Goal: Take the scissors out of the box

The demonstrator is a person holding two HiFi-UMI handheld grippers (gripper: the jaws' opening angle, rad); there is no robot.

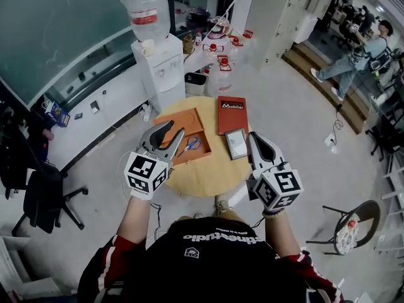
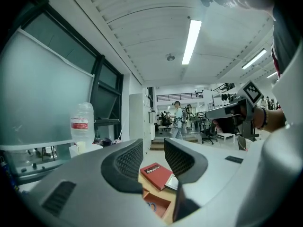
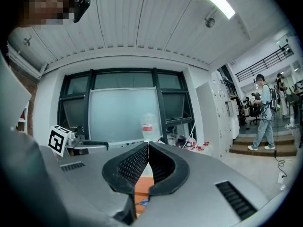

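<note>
On the round wooden table (image 1: 208, 172) lies an open orange box (image 1: 178, 124). The blue-handled scissors (image 1: 192, 144) rest inside it. My left gripper (image 1: 174, 130) hovers over the box's near edge, jaws apart with nothing between them. In the left gripper view this left gripper (image 2: 154, 148) looks past its open jaws at the red lid (image 2: 157, 175) and the orange box (image 2: 158, 205). My right gripper (image 1: 254, 136) is shut and empty, held above the table's right side. In the right gripper view its tips (image 3: 147, 145) meet, and a strip of the orange box (image 3: 142, 193) shows below them.
The red lid (image 1: 231, 113) lies beyond a small grey-framed panel (image 1: 237, 143) on the table. A water dispenser (image 1: 158, 62) and water bottles (image 1: 218, 68) stand behind the table. An office chair (image 1: 44, 201) is at left, a stool (image 1: 350, 226) at right, and a person (image 1: 353, 62) far right.
</note>
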